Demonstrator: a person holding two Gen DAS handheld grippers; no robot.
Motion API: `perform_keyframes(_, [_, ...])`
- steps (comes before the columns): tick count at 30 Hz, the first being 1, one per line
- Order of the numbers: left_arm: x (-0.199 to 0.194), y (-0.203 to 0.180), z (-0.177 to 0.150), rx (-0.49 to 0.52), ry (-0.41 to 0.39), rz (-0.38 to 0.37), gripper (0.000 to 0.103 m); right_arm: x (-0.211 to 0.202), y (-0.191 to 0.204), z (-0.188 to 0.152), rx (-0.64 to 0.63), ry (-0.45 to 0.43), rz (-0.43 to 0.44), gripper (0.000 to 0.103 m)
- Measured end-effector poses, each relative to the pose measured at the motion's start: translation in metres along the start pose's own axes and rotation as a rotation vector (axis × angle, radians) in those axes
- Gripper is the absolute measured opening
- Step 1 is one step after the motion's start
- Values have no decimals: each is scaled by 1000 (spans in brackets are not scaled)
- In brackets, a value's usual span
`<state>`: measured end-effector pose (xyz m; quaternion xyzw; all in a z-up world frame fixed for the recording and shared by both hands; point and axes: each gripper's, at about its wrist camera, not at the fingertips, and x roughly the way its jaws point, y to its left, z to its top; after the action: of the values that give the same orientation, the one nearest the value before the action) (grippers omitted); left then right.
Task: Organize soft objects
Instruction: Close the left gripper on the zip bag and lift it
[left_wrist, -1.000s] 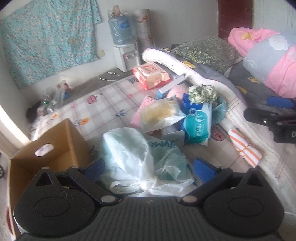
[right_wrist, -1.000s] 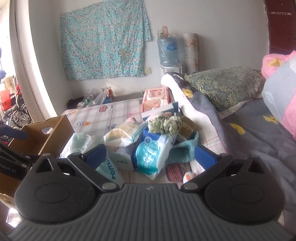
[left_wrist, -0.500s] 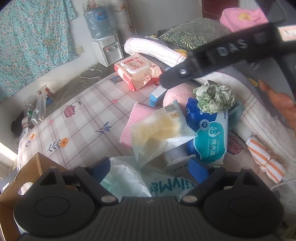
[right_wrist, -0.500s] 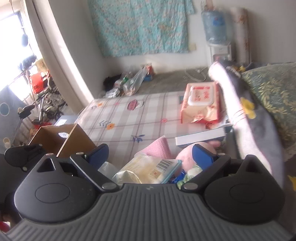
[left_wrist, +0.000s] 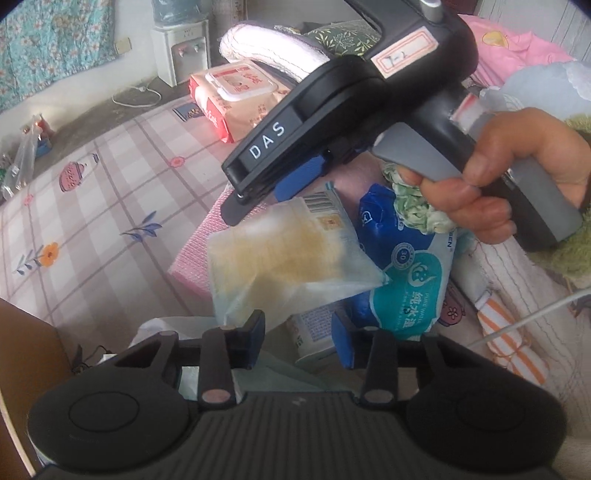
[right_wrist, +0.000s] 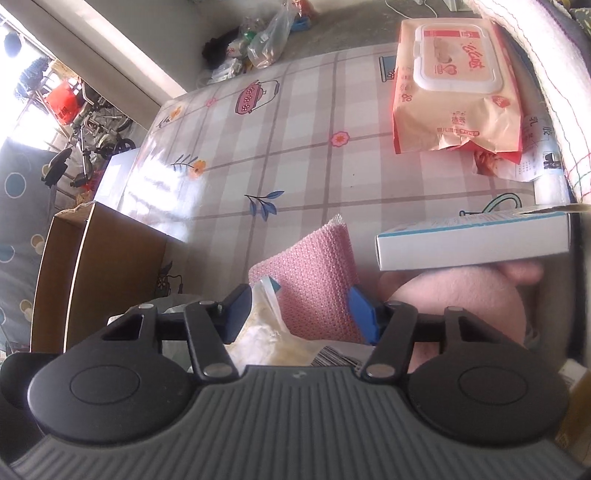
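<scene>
The left gripper (left_wrist: 298, 339) points down over a heap of soft goods on the checked bed sheet (left_wrist: 103, 192); its jaws have just been closing and stand partly apart, with the lower edge of a clear bag of yellowish material (left_wrist: 284, 258) and a small white pack (left_wrist: 314, 332) between the blue fingertips, contact not discernible. The right gripper (right_wrist: 301, 312), held in the person's right hand (left_wrist: 509, 177), has also just been closing and is part-open astride the pink mesh cloth (right_wrist: 314, 284) and the bag's top corner, without a visible squeeze. A blue wipes pack (left_wrist: 402, 280) lies just right of the bag, a cardboard box (right_wrist: 92, 266) well to the left.
</scene>
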<state>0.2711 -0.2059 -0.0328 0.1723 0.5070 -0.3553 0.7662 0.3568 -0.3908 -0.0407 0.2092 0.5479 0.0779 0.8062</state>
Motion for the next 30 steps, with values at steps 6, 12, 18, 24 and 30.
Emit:
perform_keyframes(6, [2, 2, 5, -22, 41, -22, 37, -15, 2, -9, 28, 62, 69, 49])
perform_keyframes(12, [-2, 21, 8, -169, 99, -136, 57, -38, -7, -31, 78, 75, 130, 49])
perform_keyframes(18, [1, 25, 12, -274, 109, -214, 77, -42, -14, -43, 108, 48, 125, 49])
perform_keyframes(24, [15, 23, 20, -306, 93, -170, 77, -35, -20, -42, 140, 38, 140, 47])
perform_keyframes(30, [13, 25, 23, -310, 53, -145, 50, -46, -23, -45, 196, -3, 189, 36])
